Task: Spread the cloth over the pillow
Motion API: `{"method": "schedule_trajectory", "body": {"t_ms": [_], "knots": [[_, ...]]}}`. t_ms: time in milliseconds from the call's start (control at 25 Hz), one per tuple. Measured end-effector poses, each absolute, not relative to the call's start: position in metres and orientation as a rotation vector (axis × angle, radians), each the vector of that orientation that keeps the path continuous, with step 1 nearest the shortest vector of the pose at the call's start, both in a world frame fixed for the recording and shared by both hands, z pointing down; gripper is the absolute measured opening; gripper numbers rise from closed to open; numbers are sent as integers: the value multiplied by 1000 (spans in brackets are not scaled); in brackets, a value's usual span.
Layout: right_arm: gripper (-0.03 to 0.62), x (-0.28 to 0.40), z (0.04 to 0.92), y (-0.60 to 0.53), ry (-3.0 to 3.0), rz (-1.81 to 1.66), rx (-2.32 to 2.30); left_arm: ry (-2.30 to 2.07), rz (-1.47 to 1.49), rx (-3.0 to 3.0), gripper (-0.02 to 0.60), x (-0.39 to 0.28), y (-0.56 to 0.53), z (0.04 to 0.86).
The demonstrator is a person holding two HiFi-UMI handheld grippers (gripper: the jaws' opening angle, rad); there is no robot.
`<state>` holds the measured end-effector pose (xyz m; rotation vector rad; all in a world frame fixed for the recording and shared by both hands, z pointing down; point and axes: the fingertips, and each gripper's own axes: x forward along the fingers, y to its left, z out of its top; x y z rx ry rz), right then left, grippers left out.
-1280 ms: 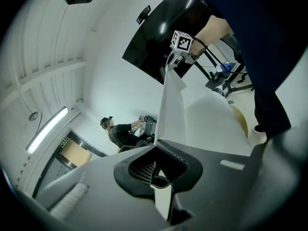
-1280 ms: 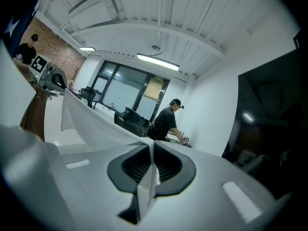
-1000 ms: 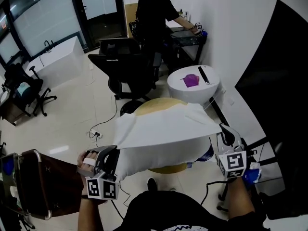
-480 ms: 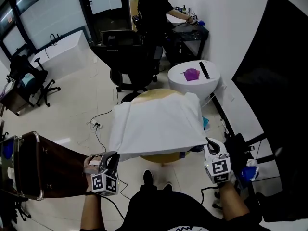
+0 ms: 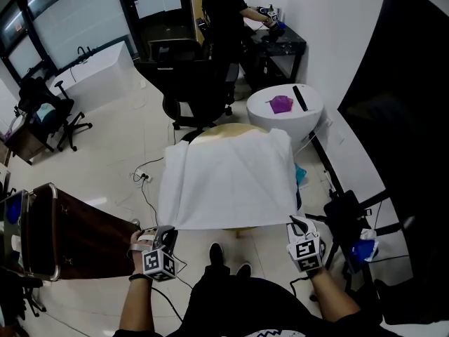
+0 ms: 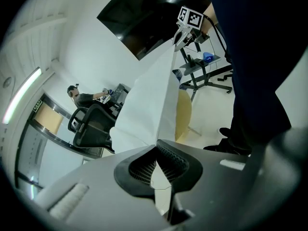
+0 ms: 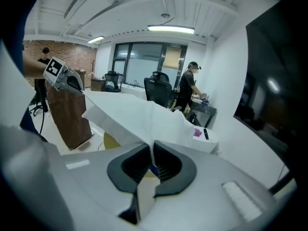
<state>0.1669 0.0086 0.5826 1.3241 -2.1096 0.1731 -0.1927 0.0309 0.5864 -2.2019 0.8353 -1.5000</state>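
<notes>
Cloth (image 5: 228, 184) corners are pinched in both tools, nearest the person. The left tool (image 5: 168, 234) is shut tight on one near corner and the right tool (image 5: 295, 223) on the other, with white fabric running out from between each pair of jaws.

Against a second ago, both tools have come down low. The sheet that hung billowed in the air now lies flat and smooth over the round yellow surface (image 5: 231, 130), its near edge drooping between the tools. The pillow is hidden; I judge it lies under the sheet. If so, the spreading looks nearly done, with only the letting go, and perhaps a tug to square the edge, left.

As for containers, the brown case (image 5: 77, 234) at the left shows nothing of its inside. Farther off, a white round stand (image 5: 312, 114) carries a purple thing (image 5: 280, 104) and a black bar (image 5: 299, 98). Beyond it a person (image 5: 221, 5) stands at a dark far surface (image 5: 284, 48).
</notes>
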Motion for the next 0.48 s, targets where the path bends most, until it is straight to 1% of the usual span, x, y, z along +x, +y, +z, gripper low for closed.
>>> {"method": "schedule_trajectory", "body": {"t_ms": [480], "knots": [[11, 171, 654, 19, -2015, 232, 1229, 753, -1628, -2258, 0, -188, 41, 662]]}}
